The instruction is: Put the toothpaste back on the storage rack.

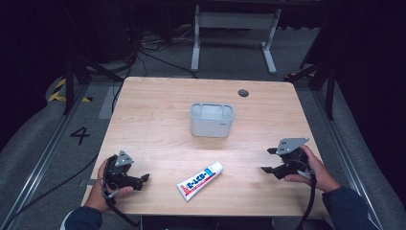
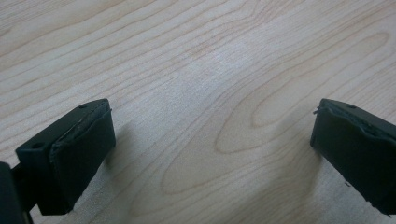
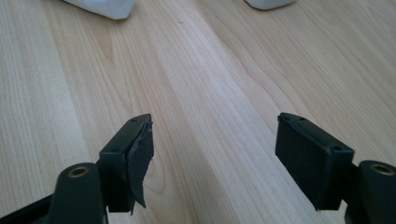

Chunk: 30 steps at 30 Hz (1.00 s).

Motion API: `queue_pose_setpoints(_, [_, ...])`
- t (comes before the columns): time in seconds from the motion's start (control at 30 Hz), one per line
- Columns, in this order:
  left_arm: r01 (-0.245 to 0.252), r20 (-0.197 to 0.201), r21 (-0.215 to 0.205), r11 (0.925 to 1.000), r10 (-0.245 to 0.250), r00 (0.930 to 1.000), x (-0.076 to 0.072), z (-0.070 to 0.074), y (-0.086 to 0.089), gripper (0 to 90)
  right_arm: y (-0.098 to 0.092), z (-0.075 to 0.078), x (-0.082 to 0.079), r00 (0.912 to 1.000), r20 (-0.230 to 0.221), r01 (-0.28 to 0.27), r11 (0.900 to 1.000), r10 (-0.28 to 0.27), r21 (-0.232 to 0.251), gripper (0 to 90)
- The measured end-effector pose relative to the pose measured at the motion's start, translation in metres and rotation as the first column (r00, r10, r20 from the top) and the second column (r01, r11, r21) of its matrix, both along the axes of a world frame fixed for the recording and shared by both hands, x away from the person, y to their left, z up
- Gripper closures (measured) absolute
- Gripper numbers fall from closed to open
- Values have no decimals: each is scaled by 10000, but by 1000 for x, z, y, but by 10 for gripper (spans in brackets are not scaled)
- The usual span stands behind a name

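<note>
A white toothpaste tube (image 1: 200,180) with red and blue print lies slantwise on the wooden table (image 1: 158,105), near the front edge. Behind it, at the table's middle, stands a grey open-topped container (image 1: 212,120). A hand holds my left gripper (image 1: 143,179) low at the front left, left of the tube; its jaws stand wide apart over bare wood (image 2: 212,144). At the front right, another hand holds my right gripper (image 1: 268,160), which points left toward the tube. It is open, with only wood between its jaws (image 3: 215,149).
A round dark hole (image 1: 243,93) sits in the tabletop at the back right. Two white shapes (image 3: 100,7) (image 3: 268,3) touch the top edge of the right gripper view. Beyond the table are a grey floor, cables and a white metal frame (image 1: 234,28).
</note>
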<state>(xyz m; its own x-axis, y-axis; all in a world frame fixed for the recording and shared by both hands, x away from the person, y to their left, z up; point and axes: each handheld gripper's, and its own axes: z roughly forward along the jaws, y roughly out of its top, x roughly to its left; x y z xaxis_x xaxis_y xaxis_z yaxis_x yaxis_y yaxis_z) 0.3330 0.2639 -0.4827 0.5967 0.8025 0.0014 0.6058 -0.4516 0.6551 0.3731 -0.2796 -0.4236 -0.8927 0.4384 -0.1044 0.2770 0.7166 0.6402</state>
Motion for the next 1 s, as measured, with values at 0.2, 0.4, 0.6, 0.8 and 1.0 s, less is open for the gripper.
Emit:
queue_pose_setpoints(0.2, [-76, -33, -55, 10000, 76, 10000, -1, 0, 0, 5, 21, 9, 3, 9975, 165, -677, 9974, 681, -259, 283])
queue_pose_setpoints(0.4, [-59, -41, -34, 10000, 59, 10000, -1, 0, 0, 5, 38, 14, 3, 9917, 294, -1236, 9912, 1251, -463, 280])
queue_pose_setpoints(0.6, [-75, -36, -53, 10000, 75, 10000, -1, 0, 0, 5, 53, 20, 4, 9842, 409, -1702, 9842, 1723, -495, 271])
queue_pose_setpoints(0.8, [-80, -32, -55, 10000, 80, 10000, -1, 0, 0, 5, 70, 24, 3, 9737, 429, -2201, 9726, 2236, -746, 272])
queue_pose_setpoints(1.0, [-120, -53, -69, 9999, 119, 9999, -1, 0, -1, 5, 85, 23, 1, 9628, 364, -2645, 9612, 2679, -784, 274])
